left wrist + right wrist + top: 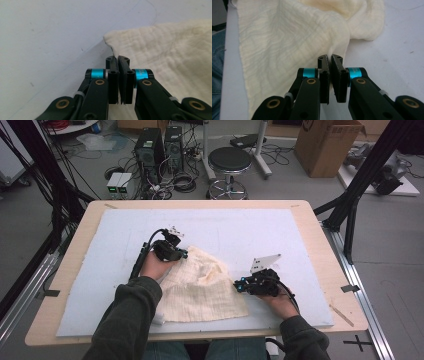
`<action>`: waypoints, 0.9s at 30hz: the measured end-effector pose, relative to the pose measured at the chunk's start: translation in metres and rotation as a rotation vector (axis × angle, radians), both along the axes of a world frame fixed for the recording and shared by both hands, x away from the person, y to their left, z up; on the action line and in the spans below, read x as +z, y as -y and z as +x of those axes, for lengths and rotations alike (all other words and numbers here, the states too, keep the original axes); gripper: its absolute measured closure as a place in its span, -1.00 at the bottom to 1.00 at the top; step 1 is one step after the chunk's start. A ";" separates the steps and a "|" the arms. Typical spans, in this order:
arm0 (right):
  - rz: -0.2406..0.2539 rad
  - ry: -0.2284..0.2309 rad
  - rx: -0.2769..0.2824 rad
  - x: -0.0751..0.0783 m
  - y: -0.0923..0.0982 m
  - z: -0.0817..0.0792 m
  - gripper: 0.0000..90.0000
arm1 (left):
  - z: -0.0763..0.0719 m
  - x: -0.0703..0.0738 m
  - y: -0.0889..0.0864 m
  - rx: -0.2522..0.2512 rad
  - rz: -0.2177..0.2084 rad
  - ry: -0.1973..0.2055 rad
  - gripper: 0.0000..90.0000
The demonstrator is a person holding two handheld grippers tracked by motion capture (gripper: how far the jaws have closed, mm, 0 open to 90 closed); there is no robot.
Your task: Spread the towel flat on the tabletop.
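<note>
Cream cloth (pixel 202 287) lies crumpled near the desk's (pixel 320 245) front edge; left tongs (pixel 118 60) and right tongs (pixel 330 58) each pinch its border, so the grasping step looks finished; next, probably lift and spread it

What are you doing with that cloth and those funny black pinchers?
A person sits at a table with a tool in each hand. The left tool is pinched shut on one edge of a cream cloth, near a corner. The right tool is pinched shut on another edge of it. The cloth lies rumpled on a pale blue mat, gripped on both sides.
</note>
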State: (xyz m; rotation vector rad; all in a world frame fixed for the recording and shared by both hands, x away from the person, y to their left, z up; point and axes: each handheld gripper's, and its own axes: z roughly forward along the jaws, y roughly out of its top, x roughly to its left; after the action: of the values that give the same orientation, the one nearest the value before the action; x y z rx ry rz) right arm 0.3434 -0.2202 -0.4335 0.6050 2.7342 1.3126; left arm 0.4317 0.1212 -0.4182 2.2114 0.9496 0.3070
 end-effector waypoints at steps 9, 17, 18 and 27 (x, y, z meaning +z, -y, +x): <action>0.022 0.089 -0.006 0.031 0.012 -0.018 0.90 | -0.019 0.024 -0.033 0.037 -0.065 0.046 0.93; -0.013 0.143 0.048 0.054 0.006 -0.048 0.90 | -0.044 0.025 -0.063 0.061 -0.074 0.037 0.92; -0.018 0.141 0.055 0.053 0.004 -0.052 0.90 | -0.049 0.023 -0.067 0.061 -0.084 0.038 0.92; -0.044 0.048 0.199 0.031 -0.028 -0.077 0.75 | -0.080 0.009 -0.086 0.067 -0.076 0.031 0.92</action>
State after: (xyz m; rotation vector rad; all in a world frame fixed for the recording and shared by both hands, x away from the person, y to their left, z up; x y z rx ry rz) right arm 0.2668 -0.1926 -0.4025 0.3004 2.8361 1.2800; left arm 0.3516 0.2075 -0.4096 2.1030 1.0032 0.3299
